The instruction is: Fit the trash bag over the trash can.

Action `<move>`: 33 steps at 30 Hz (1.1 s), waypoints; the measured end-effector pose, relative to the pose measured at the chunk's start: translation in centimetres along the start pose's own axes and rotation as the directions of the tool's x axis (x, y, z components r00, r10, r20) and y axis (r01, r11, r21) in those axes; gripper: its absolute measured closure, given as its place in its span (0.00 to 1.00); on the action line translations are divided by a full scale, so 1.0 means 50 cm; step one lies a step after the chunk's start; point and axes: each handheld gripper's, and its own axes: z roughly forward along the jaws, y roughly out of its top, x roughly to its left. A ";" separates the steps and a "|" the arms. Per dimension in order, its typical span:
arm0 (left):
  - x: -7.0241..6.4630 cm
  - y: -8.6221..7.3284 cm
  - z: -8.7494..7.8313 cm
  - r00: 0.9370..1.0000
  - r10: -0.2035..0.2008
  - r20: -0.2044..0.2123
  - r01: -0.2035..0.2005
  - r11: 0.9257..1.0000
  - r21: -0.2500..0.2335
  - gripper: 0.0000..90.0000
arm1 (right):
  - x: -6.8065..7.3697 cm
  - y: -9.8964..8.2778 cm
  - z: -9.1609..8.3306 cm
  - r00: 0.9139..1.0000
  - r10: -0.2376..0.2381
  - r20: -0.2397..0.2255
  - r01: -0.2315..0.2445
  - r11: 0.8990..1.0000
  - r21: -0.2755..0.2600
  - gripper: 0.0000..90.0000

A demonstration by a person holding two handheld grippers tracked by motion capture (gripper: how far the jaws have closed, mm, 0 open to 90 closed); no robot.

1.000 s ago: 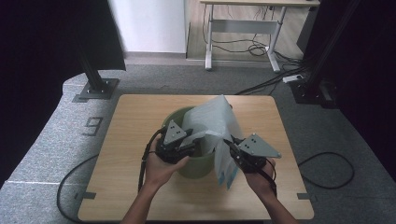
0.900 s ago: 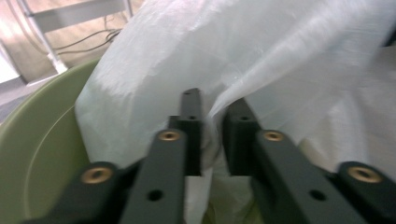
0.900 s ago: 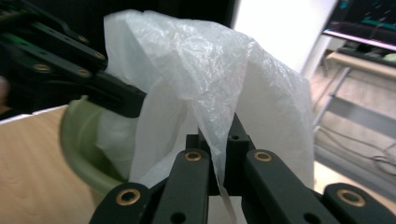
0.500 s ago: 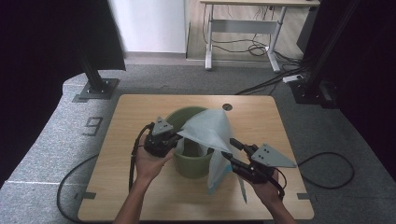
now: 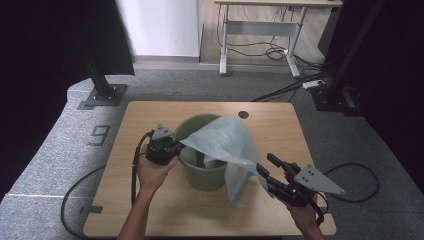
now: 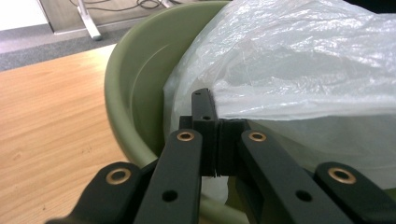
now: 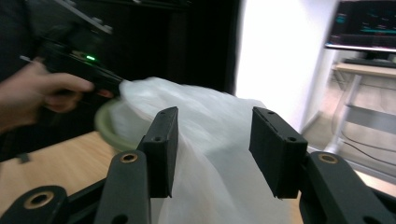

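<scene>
The left gripper (image 5: 176,147) is clamped on the edge of the plastic bag (image 5: 225,145) at the bin's (image 5: 205,177) 9 o'clock rim. The bag drapes over the green bin at table (image 5: 150,210) centre. The right gripper (image 5: 266,165), at the bin's 4 o'clock, has just been opening; its jaws stand apart with bag film between them, unpressed.

Grey carpet floor (image 5: 60,160) — white wall (image 5: 160,25), desk (image 5: 260,20) beyond.
</scene>
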 end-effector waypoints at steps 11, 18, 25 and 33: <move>0.016 -0.001 -0.005 0.999 -0.031 -0.007 0.031 1.000 0.001 0.97 | -0.083 -0.047 -0.028 0.992 0.086 0.091 -0.091 0.994 0.057 0.57; 0.019 0.000 -0.006 0.999 -0.040 -0.010 0.040 0.999 -0.002 0.97 | -0.114 -0.088 -0.028 0.987 0.111 0.120 -0.126 0.983 0.133 0.56; 0.024 0.002 -0.002 0.999 -0.045 -0.016 0.045 0.999 0.004 0.97 | -0.126 -0.148 0.030 0.989 0.127 0.078 -0.140 0.969 0.204 0.51; 0.023 0.003 -0.004 0.999 -0.041 -0.016 0.041 0.999 0.006 0.94 | -0.107 -0.175 0.064 0.988 0.155 -0.005 -0.151 0.967 0.206 0.45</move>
